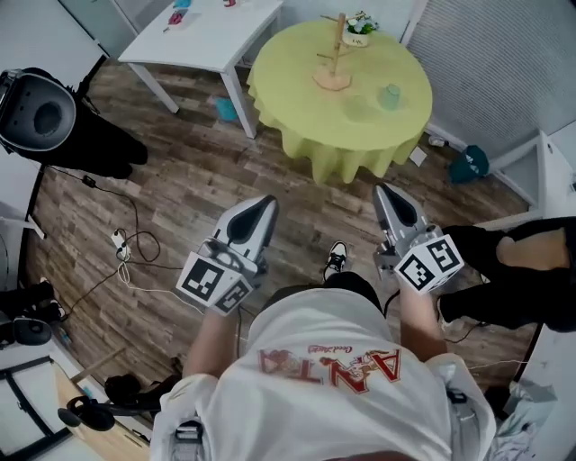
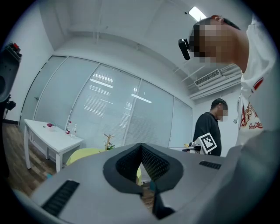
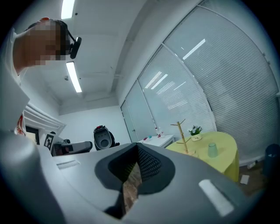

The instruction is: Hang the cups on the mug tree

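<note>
Standing on a wood-plank floor (image 1: 180, 198), the person holds both tools level at waist height, well apart from the work. The left tongs (image 1: 259, 205) are pressed together at the tips with nothing between them. The right tongs (image 1: 389, 191) are likewise pressed together and empty.

At 12 o'clock from the person stands a round table (image 1: 297, 117) under a yellow-green cloth. The wooden mug tree (image 1: 335, 56) stands upright near the table's far edge, its pegs bare. A pale green cup (image 1: 390, 94) stands on the cloth at 4 o'clock from the tree, apart from it. A fainter shape (image 1: 360, 109) at 5 o'clock from the tree may be a second, clear cup; it is too blurred to settle. A small potted plant (image 1: 360, 27) sits at 1 o'clock from the tree, just beside it.

A white table (image 1: 207, 45) stands at 10 o'clock from the round one. Another person's dark-clad legs (image 1: 522, 261) show at 3 o'clock from the right tongs.
</note>
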A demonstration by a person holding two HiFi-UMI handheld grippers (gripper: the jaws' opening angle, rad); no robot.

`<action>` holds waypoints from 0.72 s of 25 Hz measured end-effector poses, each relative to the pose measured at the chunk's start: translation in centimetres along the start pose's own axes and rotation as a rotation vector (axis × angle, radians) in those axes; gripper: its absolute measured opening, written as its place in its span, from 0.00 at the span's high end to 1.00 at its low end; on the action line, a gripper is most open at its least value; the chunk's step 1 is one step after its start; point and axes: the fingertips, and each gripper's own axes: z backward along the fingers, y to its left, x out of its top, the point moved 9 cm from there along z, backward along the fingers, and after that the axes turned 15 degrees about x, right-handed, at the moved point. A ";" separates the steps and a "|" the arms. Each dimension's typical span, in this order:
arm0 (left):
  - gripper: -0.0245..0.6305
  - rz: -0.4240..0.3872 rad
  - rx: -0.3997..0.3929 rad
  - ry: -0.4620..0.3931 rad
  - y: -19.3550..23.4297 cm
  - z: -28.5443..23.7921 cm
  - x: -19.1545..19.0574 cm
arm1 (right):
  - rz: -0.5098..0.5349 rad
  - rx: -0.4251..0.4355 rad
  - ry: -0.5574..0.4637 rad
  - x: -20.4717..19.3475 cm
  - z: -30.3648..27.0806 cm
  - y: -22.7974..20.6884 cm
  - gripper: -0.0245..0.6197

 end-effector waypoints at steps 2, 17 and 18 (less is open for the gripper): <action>0.95 -0.004 0.005 0.009 -0.2 -2.8 0.3 | -0.008 -0.004 0.003 0.8 -0.1 -2.7 0.97; 0.95 -0.046 0.040 0.109 -2.9 -20.1 -0.5 | -0.067 0.004 0.008 5.0 -0.1 -21.2 0.97; 0.95 -0.043 0.041 0.114 -2.7 -20.9 -0.5 | -0.068 0.001 0.009 4.9 -0.4 -21.8 0.97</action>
